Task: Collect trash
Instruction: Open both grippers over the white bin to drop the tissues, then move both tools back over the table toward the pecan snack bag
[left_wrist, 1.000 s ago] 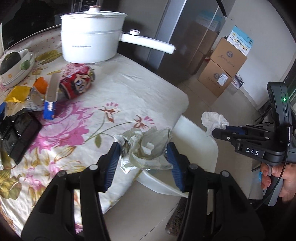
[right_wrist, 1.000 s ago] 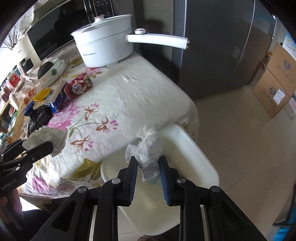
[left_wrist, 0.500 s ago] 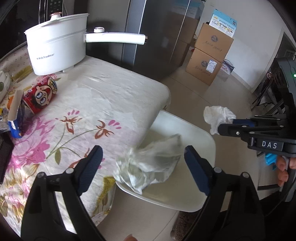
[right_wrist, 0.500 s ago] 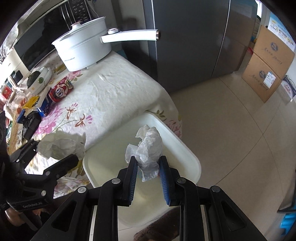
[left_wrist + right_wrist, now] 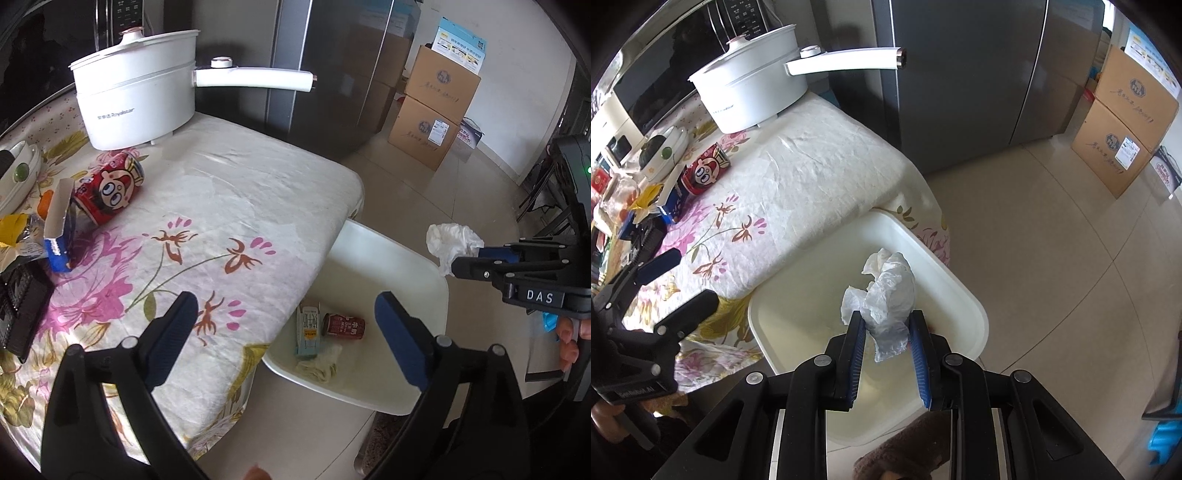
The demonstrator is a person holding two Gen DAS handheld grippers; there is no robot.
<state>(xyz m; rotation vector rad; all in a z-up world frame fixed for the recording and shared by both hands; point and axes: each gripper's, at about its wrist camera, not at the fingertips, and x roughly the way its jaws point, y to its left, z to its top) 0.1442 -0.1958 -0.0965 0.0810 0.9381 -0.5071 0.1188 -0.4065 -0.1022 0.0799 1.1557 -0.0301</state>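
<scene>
Jaws first: left gripper spread wide, just been opening, nothing between them now. It hangs over the near edge of the white bin, so that reads as a drop just made. Right gripper is pinching a crumpled white tissue and sits directly above the bin opening, likely lined up to let go next. Inside the bin: a small red can, a little carton and what looks like a pale crumpled wad, though it's hard to be sure against the white floor of the bin. Bin is tucked against the surface edge, below its level. Further back on the floral cloth, trash still to collect: big red cartoon can on its side, blue-and-white box beside it. White pot at the far end.
</scene>
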